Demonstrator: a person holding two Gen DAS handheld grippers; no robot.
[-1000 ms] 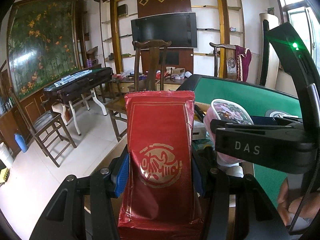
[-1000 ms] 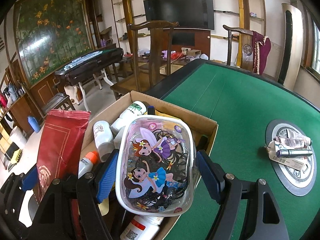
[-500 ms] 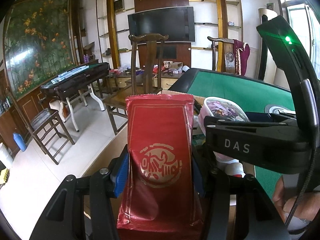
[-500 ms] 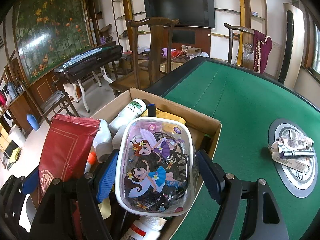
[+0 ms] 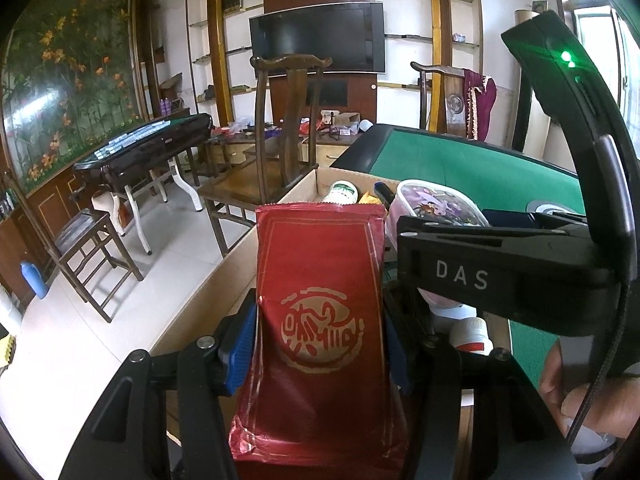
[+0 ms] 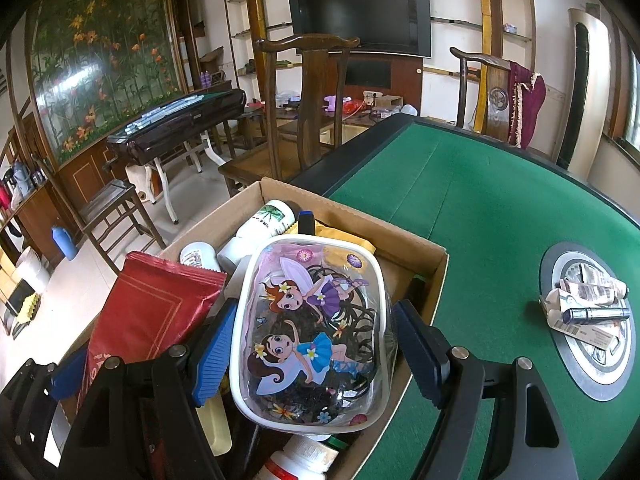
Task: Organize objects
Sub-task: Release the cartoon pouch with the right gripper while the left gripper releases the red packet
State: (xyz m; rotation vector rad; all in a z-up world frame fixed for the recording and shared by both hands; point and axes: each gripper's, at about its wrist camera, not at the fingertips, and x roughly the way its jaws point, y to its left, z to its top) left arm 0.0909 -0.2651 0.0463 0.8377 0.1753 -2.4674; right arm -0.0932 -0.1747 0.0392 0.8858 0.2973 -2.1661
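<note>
Red foil packet [image 5: 320, 320], pinched at mid-sides by my left gripper [image 5: 318, 344] over the cardboard box [image 6: 436, 258]: light, crinkly, slippery. Clear fairy pouch [image 6: 312, 332], pinched by my right gripper [image 6: 316, 354]: soft, best held across its width.
</note>
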